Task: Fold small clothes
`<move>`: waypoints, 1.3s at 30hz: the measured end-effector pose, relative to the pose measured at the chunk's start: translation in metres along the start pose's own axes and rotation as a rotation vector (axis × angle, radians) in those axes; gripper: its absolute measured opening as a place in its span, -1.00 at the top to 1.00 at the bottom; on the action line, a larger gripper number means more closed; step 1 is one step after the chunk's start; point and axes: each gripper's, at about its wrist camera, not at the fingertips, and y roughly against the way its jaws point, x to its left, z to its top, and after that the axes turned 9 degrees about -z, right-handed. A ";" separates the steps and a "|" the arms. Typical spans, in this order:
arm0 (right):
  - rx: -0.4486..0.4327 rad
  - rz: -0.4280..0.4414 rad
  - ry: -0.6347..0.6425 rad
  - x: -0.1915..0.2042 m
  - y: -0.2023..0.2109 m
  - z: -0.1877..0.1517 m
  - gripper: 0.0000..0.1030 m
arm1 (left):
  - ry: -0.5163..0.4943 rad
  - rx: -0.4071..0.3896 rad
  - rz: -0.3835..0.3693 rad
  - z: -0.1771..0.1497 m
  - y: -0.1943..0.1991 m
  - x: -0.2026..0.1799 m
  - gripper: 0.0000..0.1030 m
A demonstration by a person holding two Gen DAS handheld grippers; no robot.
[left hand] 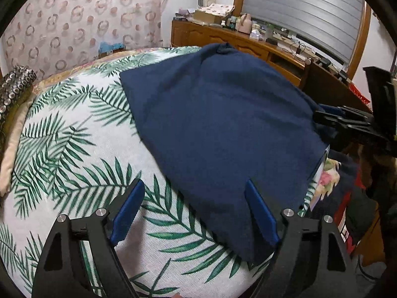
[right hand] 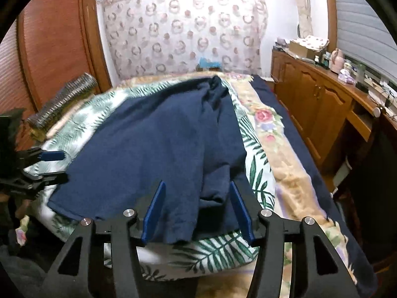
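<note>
Navy shirt (left hand: 218, 129) lies spread on leaf-print sheet (left hand: 74, 149) on bed. Left gripper (left hand: 196, 211) jaws wide apart at its near hem; right gripper (right hand: 198, 211) jaws apart, straddling hem, not pressing.

Bed (right hand: 292, 183), palm-leaf sheet (left hand: 82, 164) spread over floral blanket (right hand: 266, 124), navy garment (left hand: 218, 129) lying on sheet
</note>
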 end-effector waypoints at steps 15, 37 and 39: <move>0.073 -0.018 -0.029 -0.012 -0.027 -0.006 -0.36 | 0.049 -0.021 -0.088 -0.016 0.006 -0.003 -0.61; 0.081 0.042 0.028 -0.008 -0.020 -0.007 0.40 | 0.035 -0.018 -0.165 -0.032 0.013 -0.026 0.47; 0.088 0.078 0.031 -0.005 -0.020 -0.007 0.66 | 0.032 -0.023 -0.166 -0.031 0.013 -0.026 0.69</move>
